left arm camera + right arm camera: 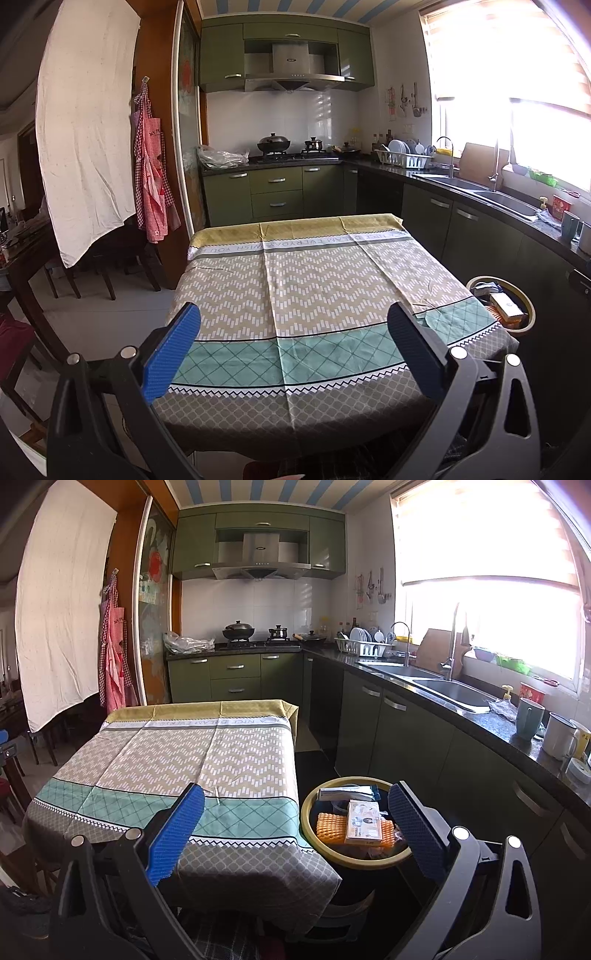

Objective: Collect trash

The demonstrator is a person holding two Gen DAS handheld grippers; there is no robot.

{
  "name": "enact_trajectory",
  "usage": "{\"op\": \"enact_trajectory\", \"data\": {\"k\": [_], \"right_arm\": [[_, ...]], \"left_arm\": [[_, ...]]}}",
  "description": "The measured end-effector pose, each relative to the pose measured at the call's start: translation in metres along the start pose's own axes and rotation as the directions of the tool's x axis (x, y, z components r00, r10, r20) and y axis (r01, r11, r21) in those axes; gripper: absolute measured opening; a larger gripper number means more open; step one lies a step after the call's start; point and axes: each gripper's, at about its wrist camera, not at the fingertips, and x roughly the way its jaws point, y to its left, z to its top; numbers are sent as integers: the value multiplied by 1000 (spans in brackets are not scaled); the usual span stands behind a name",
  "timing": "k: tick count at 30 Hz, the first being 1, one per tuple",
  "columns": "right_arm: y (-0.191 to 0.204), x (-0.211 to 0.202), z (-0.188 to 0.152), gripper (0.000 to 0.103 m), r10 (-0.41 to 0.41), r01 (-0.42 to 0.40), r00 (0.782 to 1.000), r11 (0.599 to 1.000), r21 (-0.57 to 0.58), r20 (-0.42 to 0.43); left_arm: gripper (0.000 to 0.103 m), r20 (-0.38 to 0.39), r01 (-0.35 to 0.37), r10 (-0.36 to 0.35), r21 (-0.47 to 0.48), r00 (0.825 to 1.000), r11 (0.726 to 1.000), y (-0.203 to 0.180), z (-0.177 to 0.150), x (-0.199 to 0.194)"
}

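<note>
A round bin with a yellow rim (309, 821) stands on the floor right of the table and holds several pieces of trash: a printed carton (364, 823), an orange textured piece (330, 828) and a white box (343, 794). The bin also shows in the left wrist view (531, 306) past the table's right edge. My left gripper (293, 317) is open and empty above the near part of the patterned tablecloth (314, 280). My right gripper (295, 799) is open and empty above the table's near right corner and the bin.
Green kitchen cabinets and a dark counter (480, 720) with a double sink (450, 692) and mugs (529, 718) run along the right. A stove with pots (275, 144) is at the back. A white sheet (85, 122), an apron (151, 173) and chairs stand on the left.
</note>
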Motion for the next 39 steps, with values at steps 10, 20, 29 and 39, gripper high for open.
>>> {"op": "enact_trajectory", "data": {"k": [10, 20, 29, 39], "right_arm": [[-1, 3, 0, 98, 7, -7, 1000, 1000, 0, -5], [-2, 4, -2, 98, 7, -7, 1000, 1000, -1, -5], [-2, 5, -3, 98, 6, -6, 1000, 1000, -2, -7], [-4, 7, -5, 98, 7, -7, 1000, 1000, -3, -12]], "left_arm": [[96, -3, 8, -8, 8, 1000, 1000, -2, -1, 0], [96, -4, 5, -5, 16, 1000, 1000, -2, -1, 1], [96, -7, 8, -7, 20, 1000, 1000, -2, -2, 3], [96, -3, 31, -31, 23, 1000, 999, -2, -3, 2]]}}
